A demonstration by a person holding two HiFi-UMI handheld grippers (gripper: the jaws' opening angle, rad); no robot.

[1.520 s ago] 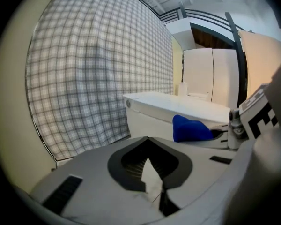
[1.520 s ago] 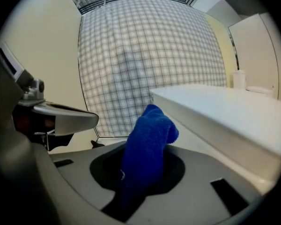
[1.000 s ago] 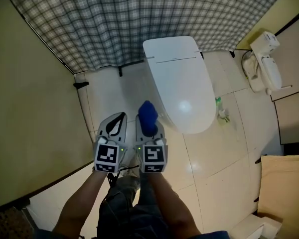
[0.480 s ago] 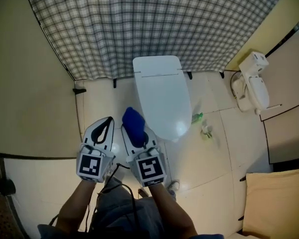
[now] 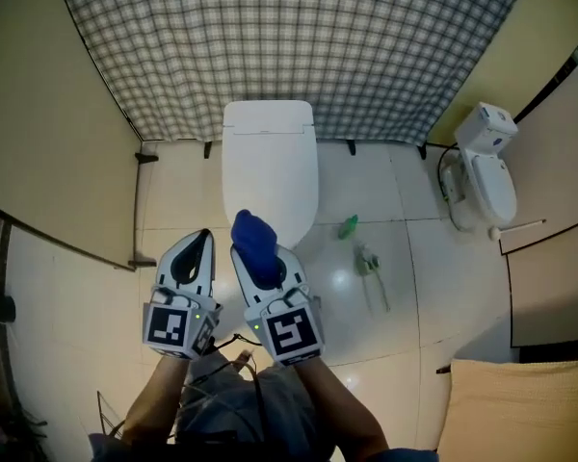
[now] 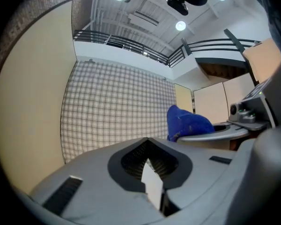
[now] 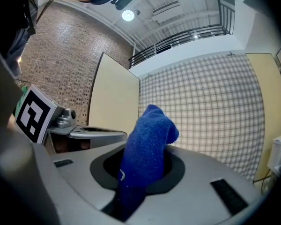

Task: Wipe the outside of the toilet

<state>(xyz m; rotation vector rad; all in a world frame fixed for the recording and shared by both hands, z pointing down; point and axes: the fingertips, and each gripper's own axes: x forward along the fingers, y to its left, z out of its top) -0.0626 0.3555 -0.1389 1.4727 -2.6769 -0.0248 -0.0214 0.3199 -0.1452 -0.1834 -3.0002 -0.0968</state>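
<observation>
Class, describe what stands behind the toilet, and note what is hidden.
Behind the toilet is a checked wall covering that meets the floor. The toilet's own body covers the join directly behind it.

The cloth is blue, the toilet white, the wall grey-checked.

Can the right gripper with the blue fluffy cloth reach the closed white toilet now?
Probably yes: the right gripper, shut on the blue fluffy cloth, is just before the closed white toilet, nothing between them.
</observation>
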